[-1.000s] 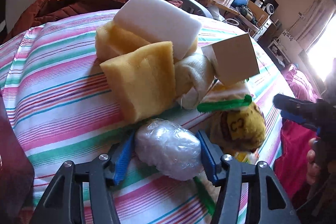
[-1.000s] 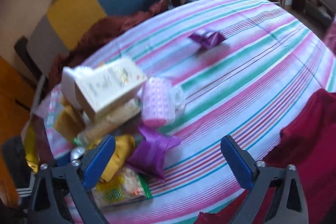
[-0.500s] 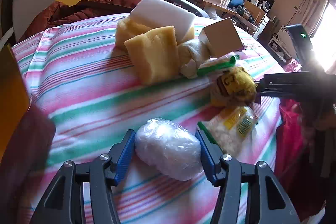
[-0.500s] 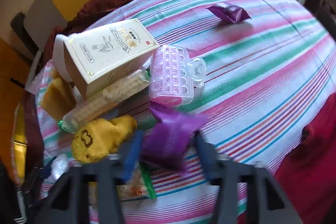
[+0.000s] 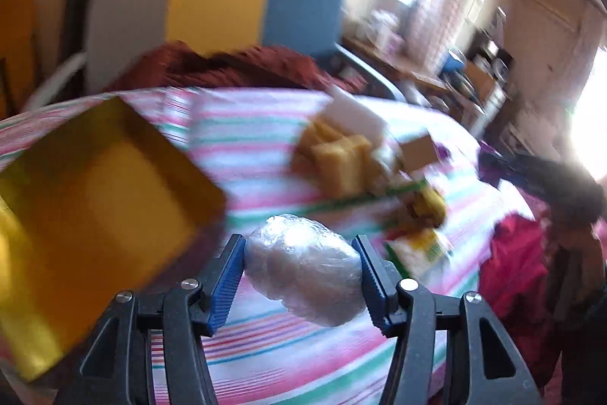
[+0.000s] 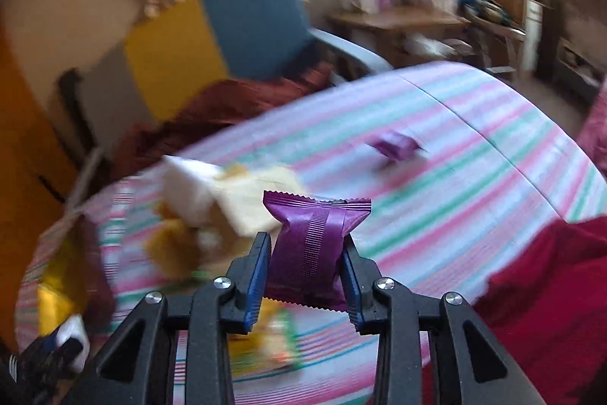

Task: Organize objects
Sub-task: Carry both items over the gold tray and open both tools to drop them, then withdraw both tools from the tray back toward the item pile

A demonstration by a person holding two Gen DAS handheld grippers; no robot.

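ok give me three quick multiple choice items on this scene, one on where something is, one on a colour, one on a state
1. Where does the yellow box show in the left wrist view?
A. left of the left gripper
B. on the blue chair
C. right of the sponges

2. What colour is the snack packet in the right gripper?
A. green
B. purple
C. white

3. How is the plastic-wrapped bundle?
A. lying loose on the striped cloth
B. clamped between the left gripper's pads
C. inside the box

Answers: 1 A, the box fills the frame's left side; 2 B, its wrapper is purple; 3 B, both blue pads press its sides.
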